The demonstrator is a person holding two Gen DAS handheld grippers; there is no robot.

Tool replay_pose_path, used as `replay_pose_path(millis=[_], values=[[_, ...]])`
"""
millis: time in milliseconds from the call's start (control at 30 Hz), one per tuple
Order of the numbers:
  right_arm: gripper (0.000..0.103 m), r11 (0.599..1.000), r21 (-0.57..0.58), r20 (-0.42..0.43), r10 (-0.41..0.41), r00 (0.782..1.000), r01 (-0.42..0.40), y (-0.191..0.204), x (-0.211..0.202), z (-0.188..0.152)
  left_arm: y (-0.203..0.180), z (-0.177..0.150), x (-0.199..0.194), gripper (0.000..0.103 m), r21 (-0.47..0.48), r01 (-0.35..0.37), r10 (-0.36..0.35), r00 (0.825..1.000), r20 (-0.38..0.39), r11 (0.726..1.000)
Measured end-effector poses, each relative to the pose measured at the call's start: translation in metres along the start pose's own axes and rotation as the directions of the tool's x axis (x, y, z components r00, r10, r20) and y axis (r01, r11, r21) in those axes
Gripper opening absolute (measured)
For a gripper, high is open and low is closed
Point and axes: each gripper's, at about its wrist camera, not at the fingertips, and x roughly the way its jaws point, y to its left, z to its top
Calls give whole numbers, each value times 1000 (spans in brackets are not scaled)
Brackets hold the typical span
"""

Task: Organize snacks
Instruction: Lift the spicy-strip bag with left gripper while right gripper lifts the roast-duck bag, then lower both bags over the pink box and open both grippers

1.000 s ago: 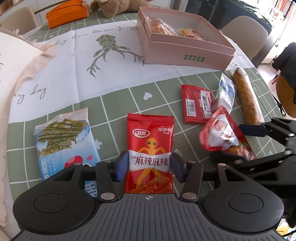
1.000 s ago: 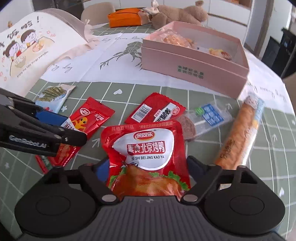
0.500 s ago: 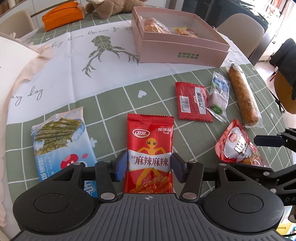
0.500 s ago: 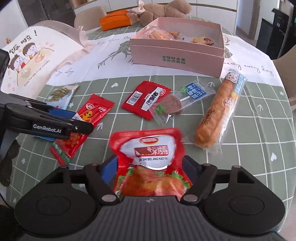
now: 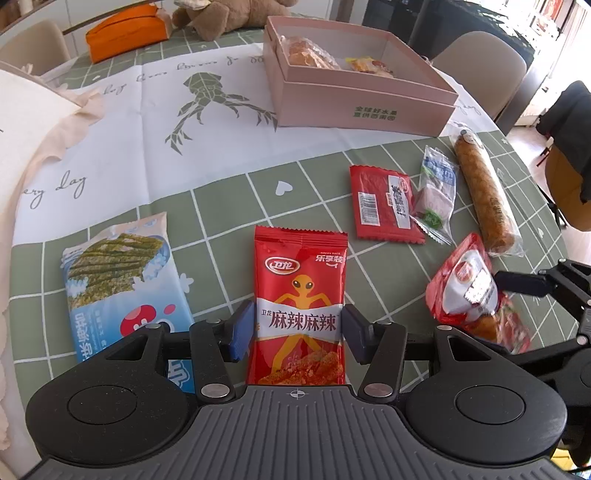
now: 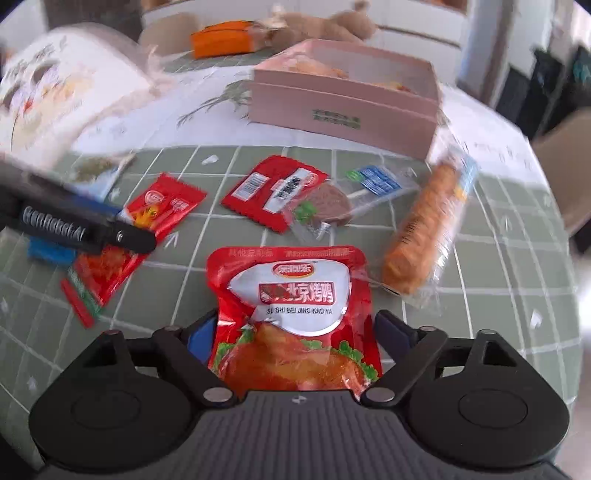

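Note:
My left gripper is shut on a red spicy-strip packet with an orange alien figure, held above the green checked tablecloth. My right gripper is shut on a red roast-duck pouch; that pouch also shows in the left wrist view at the right. The pink snack box stands open at the far side with some snacks inside. On the cloth lie a seaweed packet, a flat red packet, a clear-wrapped snack and a long sausage-shaped roll.
An orange box and a brown plush toy sit at the table's far edge. A white printed bag lies at the left. Chairs stand beyond the table on the right.
The right gripper with the duck pouch has drawn back toward the table's near right edge and is now moving, blurring its view. The left gripper keeps its packet and has shifted little.

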Motion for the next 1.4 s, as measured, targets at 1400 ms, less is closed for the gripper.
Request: replay_pose_path(millis=[1400], values=[[62, 972, 207, 216, -155, 964, 110, -105, -98, 63, -37, 232, -31, 49, -21, 201, -186, 938, 291, 979]])
